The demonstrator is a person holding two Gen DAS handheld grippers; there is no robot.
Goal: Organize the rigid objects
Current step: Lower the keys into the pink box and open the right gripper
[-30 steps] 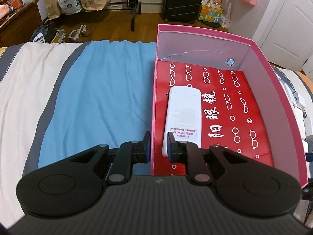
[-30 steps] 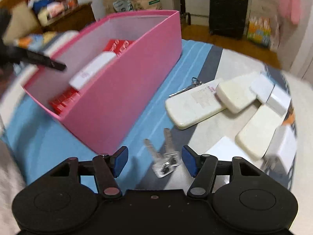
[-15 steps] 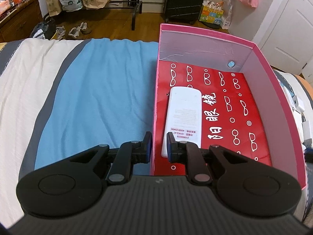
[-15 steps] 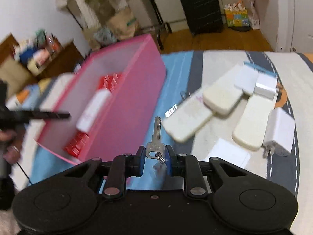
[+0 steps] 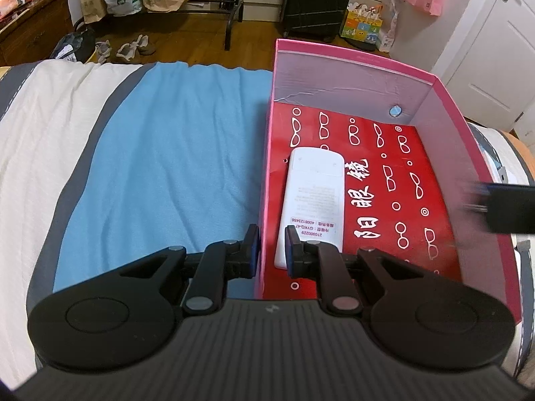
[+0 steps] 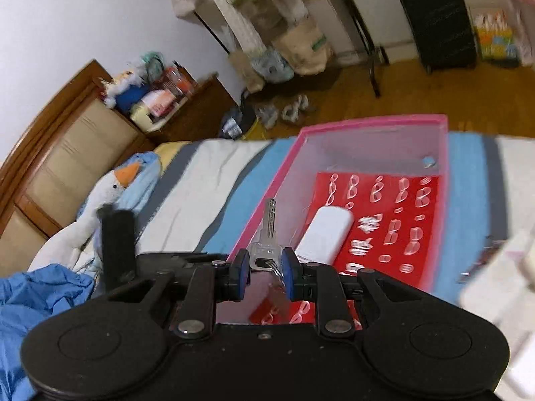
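A pink box [image 5: 464, 153] with a red printed floor lies on the bed; it also shows in the right wrist view [image 6: 374, 125]. A white remote [image 5: 312, 200] lies inside it along the left wall, also in the right wrist view [image 6: 326, 235]. My left gripper [image 5: 271, 247] is shut on the box's near left wall. My right gripper [image 6: 265, 269] is shut on a silver key [image 6: 269, 230] with a ring, held above the box. The right gripper shows blurred at the right edge of the left wrist view [image 5: 501, 204].
The bed has a blue, grey and white striped cover [image 5: 160, 167]. A stuffed goose [image 6: 113, 187] and blue cloth [image 6: 40, 287] lie at the head end. White items [image 6: 501, 287] blur at the right. Bags, a suitcase [image 5: 317, 0] and a rack stand on the floor.
My right gripper closed on the key beside the box, lifted it and swung over the box. My left gripper stayed clamped on the box wall.
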